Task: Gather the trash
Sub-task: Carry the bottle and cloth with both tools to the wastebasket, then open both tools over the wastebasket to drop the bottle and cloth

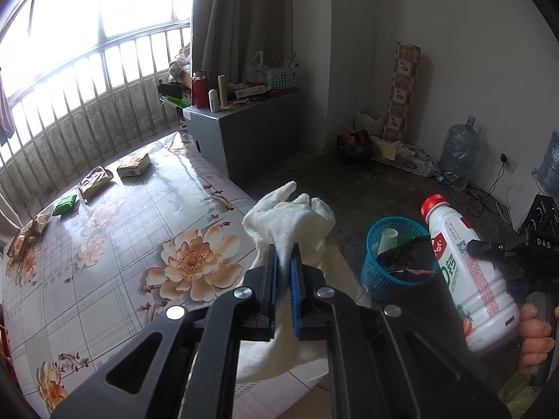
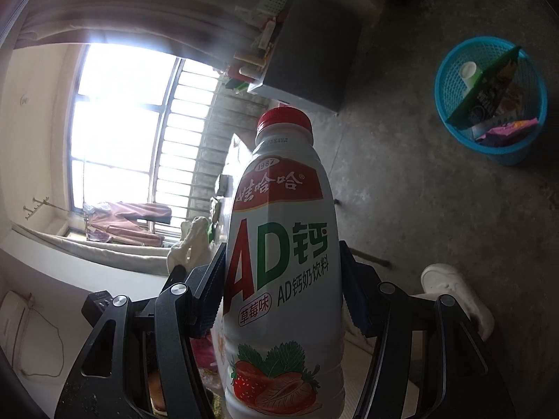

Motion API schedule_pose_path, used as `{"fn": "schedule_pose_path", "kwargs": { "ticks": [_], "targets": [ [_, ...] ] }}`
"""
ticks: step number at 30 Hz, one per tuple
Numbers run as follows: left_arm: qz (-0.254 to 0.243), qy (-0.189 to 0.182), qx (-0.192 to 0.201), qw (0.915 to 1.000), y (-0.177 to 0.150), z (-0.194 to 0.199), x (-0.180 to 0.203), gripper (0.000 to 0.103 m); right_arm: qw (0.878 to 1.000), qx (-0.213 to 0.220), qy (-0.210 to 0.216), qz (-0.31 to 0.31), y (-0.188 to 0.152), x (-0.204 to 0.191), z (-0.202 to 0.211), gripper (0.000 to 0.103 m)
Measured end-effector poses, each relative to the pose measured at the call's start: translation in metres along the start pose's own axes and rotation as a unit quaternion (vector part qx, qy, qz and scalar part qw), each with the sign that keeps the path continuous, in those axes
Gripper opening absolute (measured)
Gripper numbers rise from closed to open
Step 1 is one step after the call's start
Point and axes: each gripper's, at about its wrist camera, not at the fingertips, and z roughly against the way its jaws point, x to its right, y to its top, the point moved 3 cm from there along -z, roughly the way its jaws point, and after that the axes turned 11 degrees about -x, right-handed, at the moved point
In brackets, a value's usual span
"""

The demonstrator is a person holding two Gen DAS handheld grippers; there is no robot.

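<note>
left wrist view: the left gripper (image 1: 284, 265), black angular metal with ribbed blue pads, has its jaws drawn together and clamped on a crumpled off-white cloth (image 1: 291, 218) of soft, nubbly weave; the cloth bunches above the fingertips and trails down below them. under it lies a table (image 1: 115, 244) covered in a glossy plastic sheet printed with a grey grid and peach lotus flowers. on the far part of that sheet lie several flat, crinkled snack packets (image 1: 95, 182), yellow-brown ones and one green, well apart from the gripper. right of the cloth, on the rough grey concrete floor (image 1: 314, 174), stands a round turquoise plastic mesh basket (image 1: 380, 279) holding a pale green cup, a dark green carton and a pink wrapper.

right wrist view: the right gripper (image 2: 281, 279), of the same black metal, stands with its jaws spread wide and pressed against both sides of a smooth white plastic drink bottle with a ribbed red screw cap (image 2: 279, 244); its label bears red and green lettering and printed strawberries. the bottle is upright between the pads, held in the air; in the left wrist view it tilts, cap toward the basket. the basket sits on the floor at upper right in the right wrist view, well apart from the bottle. a white shoe (image 2: 450, 286) shows beside the right finger, and part of the person's hand (image 1: 534, 342) grips the handle.
</note>
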Motion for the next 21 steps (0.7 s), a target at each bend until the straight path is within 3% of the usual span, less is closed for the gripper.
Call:
{"fn": "schedule_pose_path", "kwargs": {
  "ticks": [5,11,17,18,21],
  "targets": [
    [-0.018,-0.022,-0.004,0.9996,0.009,-0.012,0.023,0.006,0.996,0.034,-0.020,-0.082,0.005,0.061,0.027,0.056],
    [-0.030,-0.045,-0.025,0.9982,0.016,-0.036,0.041,0.006,0.975,0.085,-0.034,-0.202,0.022,0.131,0.047,0.056],
    [-0.038,-0.057,-0.041,0.9968,0.026,-0.055,0.051,0.006,0.947,0.155,-0.054,-0.276,0.087,0.175,0.046,0.060],
    [-0.039,-0.060,-0.043,0.9965,0.027,-0.057,0.054,0.006,0.942,0.162,-0.052,-0.288,0.100,0.183,0.043,0.068],
    [-0.044,-0.068,-0.051,0.9955,0.030,-0.065,0.062,0.006,0.934,0.163,-0.076,-0.307,0.129,0.206,0.029,0.070]
  ]
}}
